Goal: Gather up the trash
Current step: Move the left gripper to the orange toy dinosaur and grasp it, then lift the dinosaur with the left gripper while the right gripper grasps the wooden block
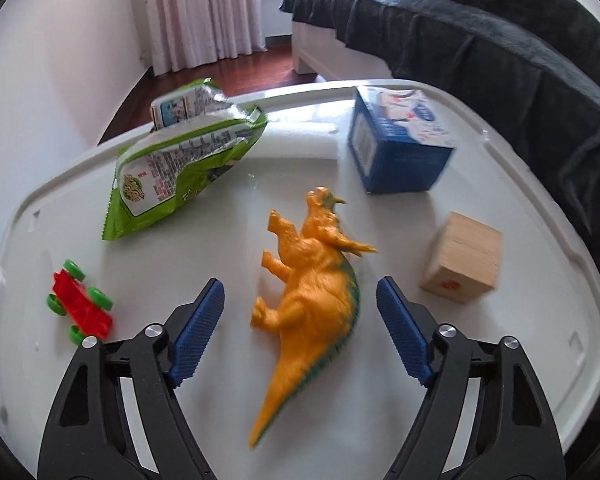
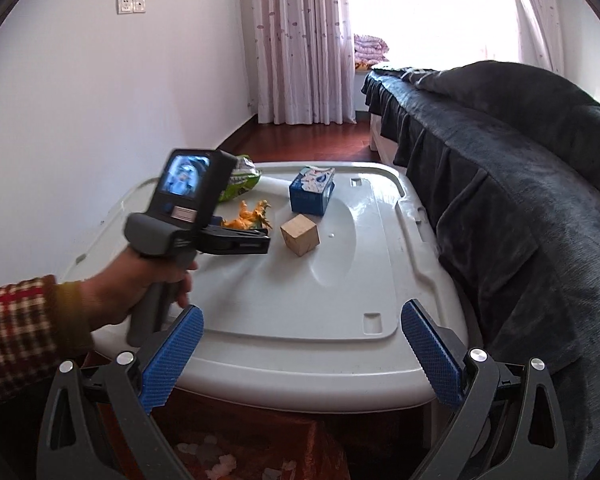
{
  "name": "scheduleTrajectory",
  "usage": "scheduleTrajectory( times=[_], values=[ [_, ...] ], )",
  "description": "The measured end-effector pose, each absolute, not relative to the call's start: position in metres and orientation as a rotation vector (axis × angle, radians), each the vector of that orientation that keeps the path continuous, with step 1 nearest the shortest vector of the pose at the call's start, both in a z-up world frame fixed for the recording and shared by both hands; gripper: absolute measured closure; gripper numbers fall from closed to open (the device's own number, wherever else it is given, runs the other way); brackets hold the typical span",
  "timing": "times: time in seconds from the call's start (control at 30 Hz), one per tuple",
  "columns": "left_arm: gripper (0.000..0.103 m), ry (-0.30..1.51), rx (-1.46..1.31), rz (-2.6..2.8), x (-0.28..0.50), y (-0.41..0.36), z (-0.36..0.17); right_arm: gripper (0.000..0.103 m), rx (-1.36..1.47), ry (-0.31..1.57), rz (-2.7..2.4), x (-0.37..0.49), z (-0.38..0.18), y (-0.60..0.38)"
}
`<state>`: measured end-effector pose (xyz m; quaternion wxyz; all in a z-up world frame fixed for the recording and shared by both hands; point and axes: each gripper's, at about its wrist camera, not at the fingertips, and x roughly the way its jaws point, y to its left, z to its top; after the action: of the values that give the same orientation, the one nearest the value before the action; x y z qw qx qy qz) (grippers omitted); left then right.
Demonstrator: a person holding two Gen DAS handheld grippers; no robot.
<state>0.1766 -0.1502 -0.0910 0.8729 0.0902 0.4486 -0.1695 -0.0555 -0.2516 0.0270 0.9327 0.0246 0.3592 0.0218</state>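
A crumpled green snack bag [image 1: 172,160] lies at the far left of the white bin lid [image 1: 220,420], with a small carton [image 1: 172,110] behind it. A blue tissue box [image 1: 400,144] stands at the far right. My left gripper [image 1: 300,308] is open, its fingers either side of an orange toy dinosaur [image 1: 316,288], above it. In the right wrist view my right gripper [image 2: 302,332] is open and empty at the lid's near edge [image 2: 300,380]. The bag [image 2: 240,182], box [image 2: 312,190] and left gripper [image 2: 236,240] show there too.
A red and green toy car [image 1: 80,300] lies at the left, a wooden block [image 1: 464,260] at the right, also in the right wrist view [image 2: 300,234]. A white foam piece [image 1: 300,140] lies at the back. A dark-covered bed [image 2: 520,180] runs along the right.
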Motion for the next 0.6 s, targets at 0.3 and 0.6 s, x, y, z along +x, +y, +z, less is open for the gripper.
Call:
scheduleTrajectory(
  times=[0.3, 0.6],
  values=[
    [0.053, 0.935, 0.164, -0.329, 0.184, -0.149, -0.09, 0.005, 0.053, 0.725, 0.047, -0.056, 0.027, -0.252],
    [0.053, 0.893, 0.121, -0.321, 0.138, -0.119, -0.071, 0.005, 0.045, 0.775, 0.033, -0.035, 0.013, -0.257]
  ],
)
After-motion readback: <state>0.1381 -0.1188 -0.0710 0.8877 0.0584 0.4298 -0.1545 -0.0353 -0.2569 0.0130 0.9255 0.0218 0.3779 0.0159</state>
